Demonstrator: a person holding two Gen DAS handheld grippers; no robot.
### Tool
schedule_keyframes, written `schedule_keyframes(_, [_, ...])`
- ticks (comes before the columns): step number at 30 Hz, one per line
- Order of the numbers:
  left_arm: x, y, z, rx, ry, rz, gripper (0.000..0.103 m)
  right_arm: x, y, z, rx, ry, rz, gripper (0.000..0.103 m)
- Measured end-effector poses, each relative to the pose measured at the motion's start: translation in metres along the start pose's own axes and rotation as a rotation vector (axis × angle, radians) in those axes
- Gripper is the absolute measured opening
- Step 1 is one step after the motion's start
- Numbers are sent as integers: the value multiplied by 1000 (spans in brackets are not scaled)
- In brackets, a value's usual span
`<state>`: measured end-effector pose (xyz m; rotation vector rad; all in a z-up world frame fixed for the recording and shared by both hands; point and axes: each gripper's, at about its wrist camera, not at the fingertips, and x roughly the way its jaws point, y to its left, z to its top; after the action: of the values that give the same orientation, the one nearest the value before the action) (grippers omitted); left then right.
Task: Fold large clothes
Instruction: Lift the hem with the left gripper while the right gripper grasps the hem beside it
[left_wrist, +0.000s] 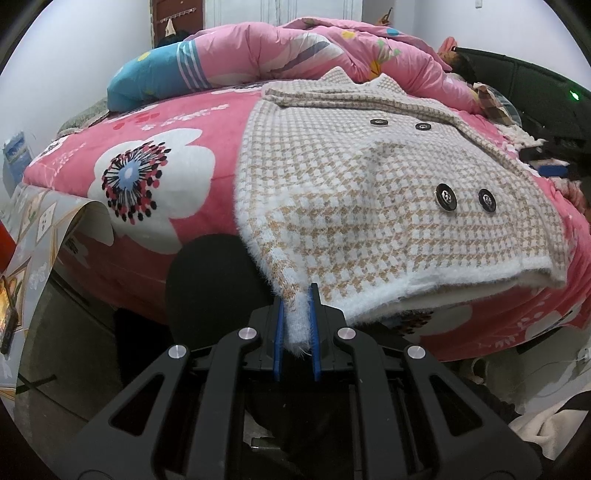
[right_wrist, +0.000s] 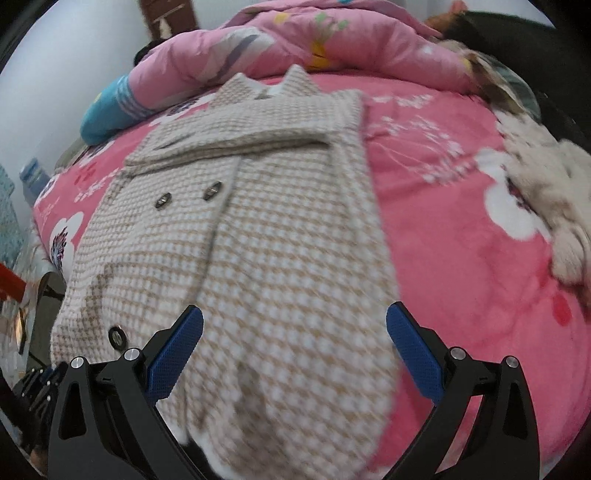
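Coat (left_wrist: 369, 206) hem pinched in left gripper (left_wrist: 297, 306) jaws; right gripper (right_wrist: 294, 325) jaws gape above it.

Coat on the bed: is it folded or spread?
Mostly spread: the coat lies flat, buttons up, one sleeve folded across its chest.

A pink floral blanket (left_wrist: 207, 122) covers the bed beneath a bunched pink quilt (left_wrist: 280, 48).

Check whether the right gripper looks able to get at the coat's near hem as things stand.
Probably yes: the right gripper is open above the houndstooth coat, nothing between them; the left gripper pinches the other hem corner.
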<state>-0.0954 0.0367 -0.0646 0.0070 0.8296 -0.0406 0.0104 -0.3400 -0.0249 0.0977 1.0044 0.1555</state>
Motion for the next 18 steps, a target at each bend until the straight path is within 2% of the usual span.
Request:
schedule_keyframes(10, [-1, -5, 2, 30, -9, 14, 11, -24, -38, -46, 61, 154, 153, 97])
schedule_keyframes(14, [-1, -6, 3, 40, -3, 17, 11, -22, -56, -68, 150, 242, 249, 97])
schedule_keyframes(18, [-1, -8, 4, 46, -3, 22, 11, -13, -71, -85, 262, 277, 347, 95])
